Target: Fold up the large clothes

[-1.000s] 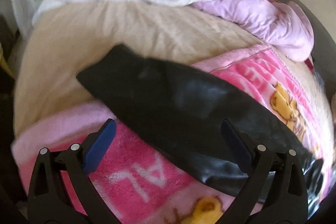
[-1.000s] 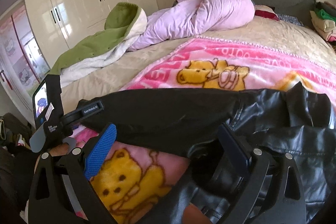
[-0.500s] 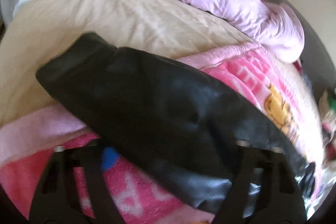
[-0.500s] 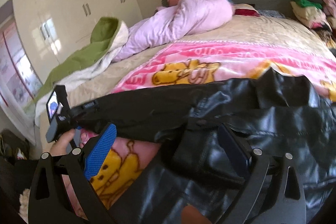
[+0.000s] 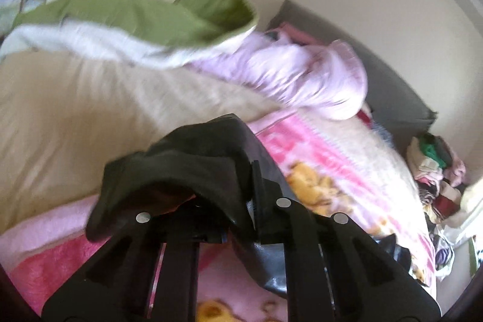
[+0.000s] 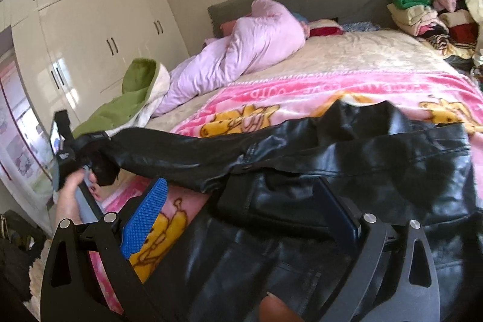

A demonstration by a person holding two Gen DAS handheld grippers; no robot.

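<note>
Black leather jacket (image 6: pixel 347 171) spread on the pink bear blanket (image 6: pixel 302 92), its lettering unreadable.
Left gripper (image 5: pixel 223 201) fingers clamp the sleeve cuff; right gripper (image 6: pixel 244 216) fingers apart over the jacket.

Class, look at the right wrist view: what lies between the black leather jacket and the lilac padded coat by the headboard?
In the right wrist view, the pink cartoon-bear blanket, then beige bedspread, lie between the black leather jacket and the lilac padded coat.

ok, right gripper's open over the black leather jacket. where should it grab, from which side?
Take the jacket's front edge flap, which lies between the right gripper's open fingers. Come straight down and forward from the near bed edge: that raised fold gives a lip to pinch. The left gripper already has the sleeve cuff.
</note>
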